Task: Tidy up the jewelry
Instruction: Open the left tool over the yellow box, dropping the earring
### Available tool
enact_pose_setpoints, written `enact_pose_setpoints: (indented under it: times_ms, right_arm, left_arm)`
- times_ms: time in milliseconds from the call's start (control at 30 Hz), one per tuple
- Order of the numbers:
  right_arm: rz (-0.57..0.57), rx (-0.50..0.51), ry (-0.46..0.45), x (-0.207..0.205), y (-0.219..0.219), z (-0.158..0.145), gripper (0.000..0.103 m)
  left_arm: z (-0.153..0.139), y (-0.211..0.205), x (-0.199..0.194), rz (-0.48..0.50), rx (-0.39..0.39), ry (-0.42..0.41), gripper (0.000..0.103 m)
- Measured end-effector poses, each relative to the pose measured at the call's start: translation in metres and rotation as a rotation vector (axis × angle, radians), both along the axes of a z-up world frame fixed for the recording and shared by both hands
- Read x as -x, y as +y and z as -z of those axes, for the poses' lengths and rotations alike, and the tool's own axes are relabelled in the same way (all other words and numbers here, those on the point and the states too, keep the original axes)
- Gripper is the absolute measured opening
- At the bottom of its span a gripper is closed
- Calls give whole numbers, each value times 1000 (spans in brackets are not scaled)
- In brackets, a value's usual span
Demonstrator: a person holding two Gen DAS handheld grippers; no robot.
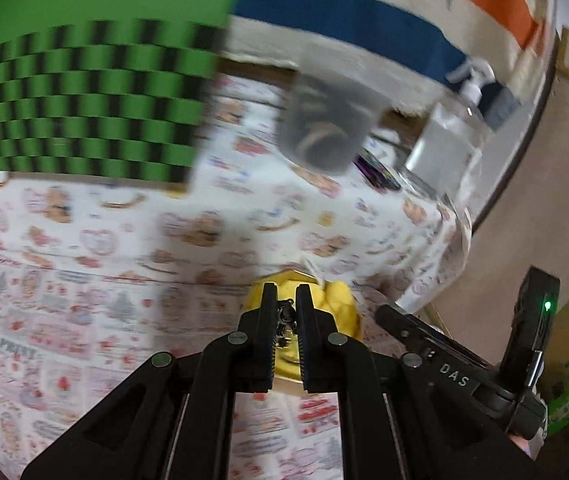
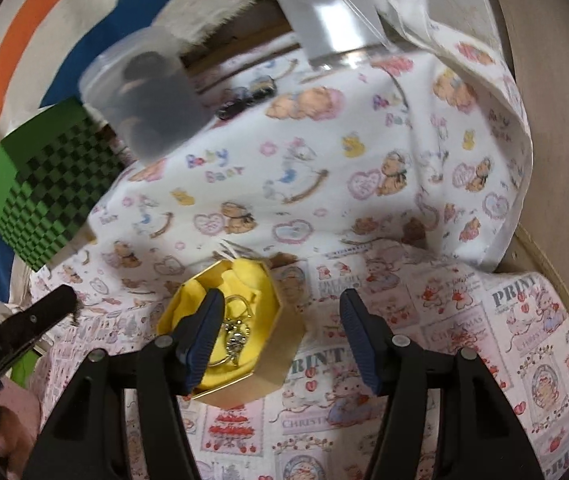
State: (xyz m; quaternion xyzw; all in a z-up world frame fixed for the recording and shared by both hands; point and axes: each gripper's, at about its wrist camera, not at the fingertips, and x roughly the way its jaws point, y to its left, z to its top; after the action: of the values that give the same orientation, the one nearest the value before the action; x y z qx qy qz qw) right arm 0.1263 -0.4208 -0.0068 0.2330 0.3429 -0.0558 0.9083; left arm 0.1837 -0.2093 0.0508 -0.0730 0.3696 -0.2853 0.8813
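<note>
A gold box (image 2: 280, 376) with yellow lining (image 2: 244, 280) sits on the patterned cloth. A silver and gold jewelry piece (image 2: 236, 332) lies in it. My right gripper (image 2: 280, 308) is open above the box, its left finger over the lining. In the left wrist view my left gripper (image 1: 286, 298) is shut on a small dark metal jewelry piece (image 1: 285, 316), held over the yellow box (image 1: 340, 304).
A green and black checkered box (image 1: 92, 92) stands at the back left. A grey translucent container (image 1: 324, 120) and a clear pump bottle (image 1: 448, 132) stand behind. Dark small items (image 2: 250, 94) lie on the cloth. The table edge (image 1: 464, 220) runs at right.
</note>
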Motion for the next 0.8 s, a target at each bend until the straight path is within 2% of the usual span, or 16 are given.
enact_pose_setpoints:
  times_ms: [100, 300, 333, 400, 533, 700, 733, 800]
  right_arm:
    - [0, -27, 9, -2, -4, 3, 58]
    - [10, -6, -15, 1, -5, -3, 61]
    - [14, -1, -19, 2, -4, -4, 61]
    - [25, 21, -23, 3, -2, -6, 61]
    - [0, 40, -36, 5, 4, -11, 63]
    - [4, 115, -77, 15, 18, -28, 72]
    - [25, 151, -58, 15, 22, -31, 77]
    - [24, 162, -73, 21, 28, -36, 79]
  left_arm:
    - [6, -17, 0, 18, -22, 3, 8]
    - [11, -26, 0, 47, -11, 8, 10]
    - [11, -26, 1, 44, -23, -6, 13]
    - [10, -27, 3, 40, -44, -31, 29]
    - [-1, -14, 16, -11, -92, -108, 32]
    - [-25, 23, 49, -103, -143, -265, 57]
    - [-30, 33, 56, -127, -157, -294, 58]
    - [-35, 48, 68, -161, -180, -334, 59]
